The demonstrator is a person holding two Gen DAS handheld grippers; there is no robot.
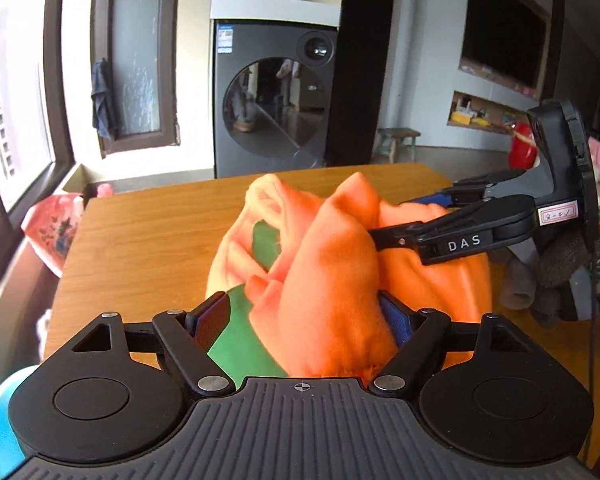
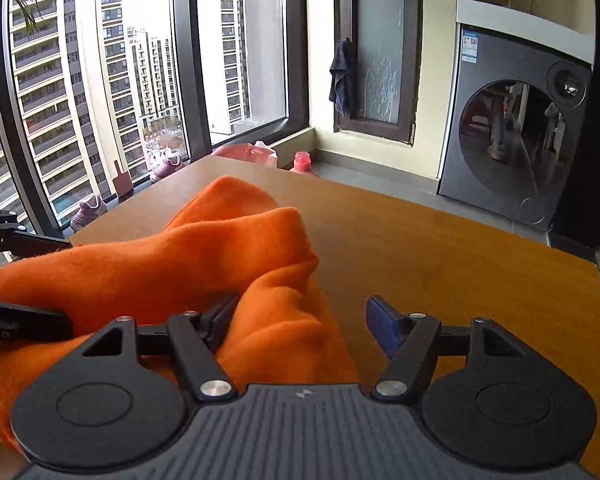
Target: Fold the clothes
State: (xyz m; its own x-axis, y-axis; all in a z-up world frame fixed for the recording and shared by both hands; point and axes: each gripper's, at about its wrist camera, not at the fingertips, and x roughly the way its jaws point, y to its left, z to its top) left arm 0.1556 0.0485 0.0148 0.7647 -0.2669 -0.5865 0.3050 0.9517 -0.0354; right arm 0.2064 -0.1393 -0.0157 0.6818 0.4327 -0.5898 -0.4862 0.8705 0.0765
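An orange fleece garment (image 1: 332, 256) with a green patch lies bunched on the wooden table (image 1: 148, 232). The left gripper (image 1: 304, 320) has a thick fold of it filling the gap between its blue pads, which press it on both sides. The right gripper (image 2: 300, 322) stands apart: the cloth touches only its left finger, the right pad (image 2: 384, 326) bare over the table. A washing machine (image 2: 516, 136) stands beyond.
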